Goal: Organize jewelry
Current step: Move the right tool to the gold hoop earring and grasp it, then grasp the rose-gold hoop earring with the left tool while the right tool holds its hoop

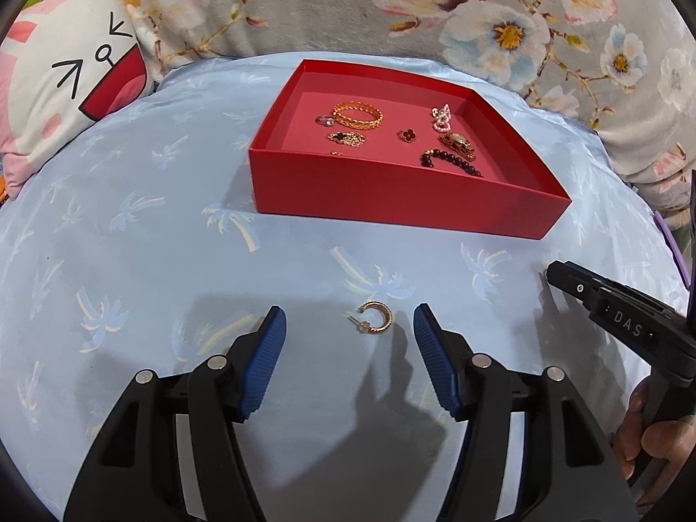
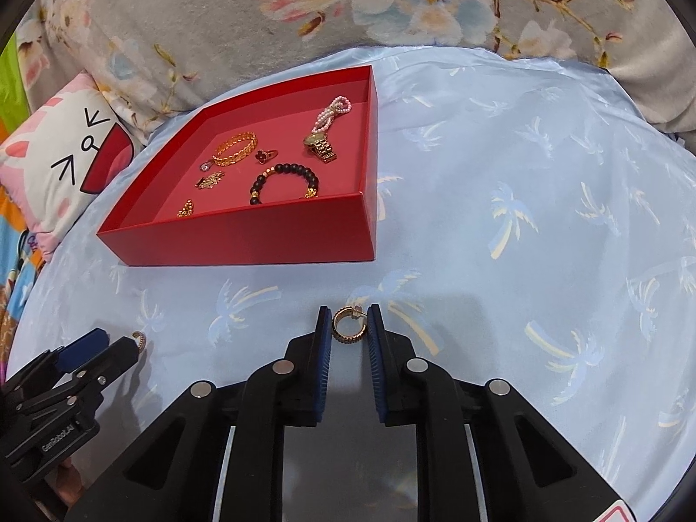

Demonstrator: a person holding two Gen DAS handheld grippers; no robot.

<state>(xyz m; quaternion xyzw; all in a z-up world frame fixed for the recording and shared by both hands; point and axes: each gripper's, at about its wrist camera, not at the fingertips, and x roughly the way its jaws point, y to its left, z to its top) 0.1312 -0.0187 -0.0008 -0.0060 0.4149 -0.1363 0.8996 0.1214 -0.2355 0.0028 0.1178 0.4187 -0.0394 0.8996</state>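
A red open box (image 1: 391,200) (image 2: 243,239) sits on the blue palm-print cloth and holds several pieces: a gold bangle (image 1: 357,115), a black bead bracelet (image 2: 285,180), a gold watch (image 2: 320,146) and a pink pearl strand (image 2: 332,111). My left gripper (image 1: 350,326) is open, with a gold hoop earring (image 1: 375,318) lying on the cloth between its blue pads. My right gripper (image 2: 350,326) is shut on a second gold hoop earring (image 2: 348,325), in front of the box. The left gripper also shows in the right wrist view (image 2: 104,350), with its earring (image 2: 140,340) at its tip.
A cartoon-face pillow (image 1: 65,87) lies at the far left. A grey floral blanket (image 1: 478,13) runs behind the box. The blue cloth (image 2: 543,217) stretches to the right of the box. The right gripper's body (image 1: 626,317) and the hand holding it show at the right in the left wrist view.
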